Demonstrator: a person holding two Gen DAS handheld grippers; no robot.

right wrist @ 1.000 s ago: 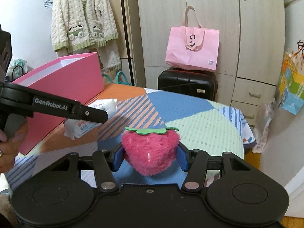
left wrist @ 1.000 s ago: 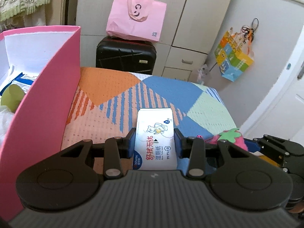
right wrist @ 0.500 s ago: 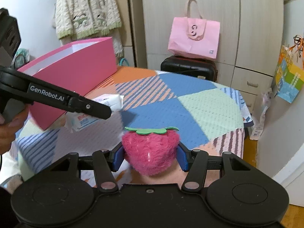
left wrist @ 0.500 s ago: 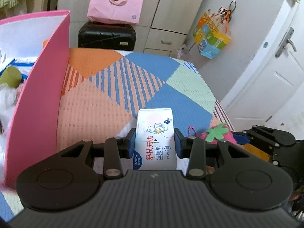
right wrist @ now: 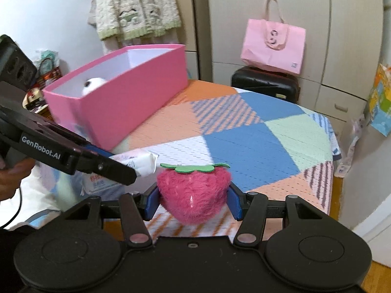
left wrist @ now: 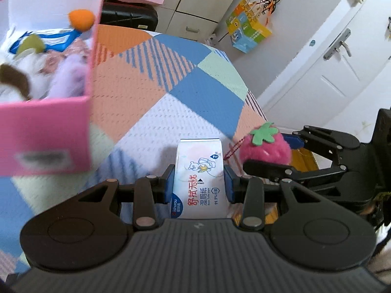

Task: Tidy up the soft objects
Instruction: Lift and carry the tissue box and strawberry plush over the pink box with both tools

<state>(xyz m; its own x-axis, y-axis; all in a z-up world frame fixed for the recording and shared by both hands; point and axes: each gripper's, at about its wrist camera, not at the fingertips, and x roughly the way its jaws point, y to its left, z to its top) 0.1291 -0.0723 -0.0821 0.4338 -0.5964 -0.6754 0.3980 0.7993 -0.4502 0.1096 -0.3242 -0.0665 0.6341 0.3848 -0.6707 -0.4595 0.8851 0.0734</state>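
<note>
- We hold the left gripper (left wrist: 199,183) clamped on a white wet-wipe pack (left wrist: 199,185), its blue pads pressing both long sides; the pack points forward, raised above the near edge of the bed's patchwork cover (left wrist: 136,92).
- From the right wrist view, the same left gripper (right wrist: 136,168) reaches in from the left, with the crumpled end of the wet-wipe pack (right wrist: 144,163) sticking out past its fingers.
- We hold the right gripper (right wrist: 193,200) closed on a fuzzy pink strawberry plush (right wrist: 193,193), leaf cap up, the blue pads squeezing its two sides; it hangs above the near edge of the cover.
- In the left wrist view the strawberry plush (left wrist: 265,146) sits just beside the pack, to its right, with a red bead chain (left wrist: 233,150) dangling from it, near the cover's right edge; the right gripper (left wrist: 281,156) grips it from the right.
- A pink box (right wrist: 127,102) stands along the left edge of the cover, open at the top.
- Inside the pink box (left wrist: 48,127) lie blurred soft things: an orange ball (left wrist: 81,19), a lilac plush (left wrist: 70,75), something olive green (left wrist: 33,45) and white fluff with a brown patch.
- Beyond the far edge of the bed stands a black suitcase (right wrist: 265,84) with a pink tote bag (right wrist: 272,45) on it.
- A hand (right wrist: 12,180) grips the left gripper's handle at the left border.
</note>
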